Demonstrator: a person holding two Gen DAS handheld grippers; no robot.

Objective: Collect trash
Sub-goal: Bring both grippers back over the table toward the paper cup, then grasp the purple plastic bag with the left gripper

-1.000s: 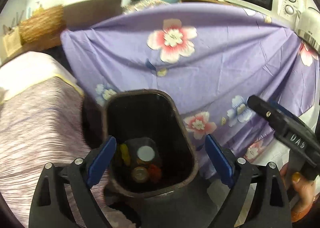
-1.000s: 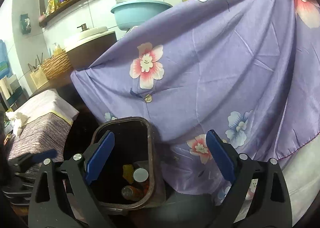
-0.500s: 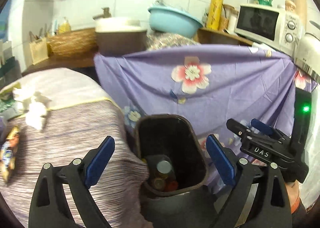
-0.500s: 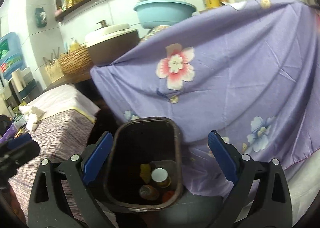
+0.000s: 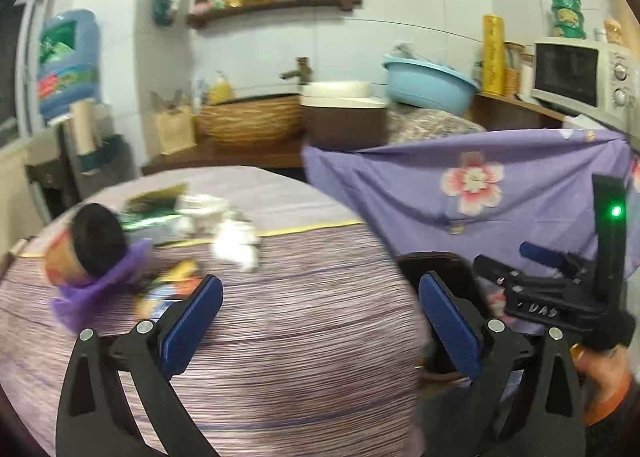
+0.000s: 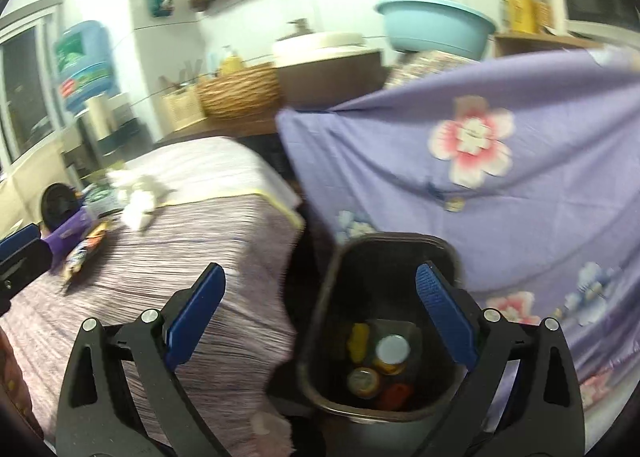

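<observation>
Trash lies on the striped purple tablecloth (image 5: 300, 337): a tub with a black lid (image 5: 94, 239) in purple wrap, a colourful snack wrapper (image 5: 168, 289), white crumpled tissue (image 5: 236, 245) and a green foil packet (image 5: 154, 205). My left gripper (image 5: 319, 285) hangs over the cloth short of them, its jaws opening with nothing between. The dark bin (image 6: 392, 237) stands beside the table and holds cans and lids (image 6: 392, 349). My right gripper (image 6: 321, 273) is open and empty above the bin's left rim. The left wrist view shows it (image 5: 508, 257) at the right, over the bin (image 5: 434, 257).
A purple floral cloth (image 6: 520, 197) drapes behind the bin. Behind stand a blue basin (image 5: 430, 85), a wicker basket (image 5: 248, 121), a microwave (image 5: 580, 73) and a water jug (image 5: 66, 61). A person's hand (image 5: 604, 373) holds the right gripper.
Both grippers have risen and swung left, away from the bin toward the table. The bin has slid right in both views and the table trash has come into sight.
</observation>
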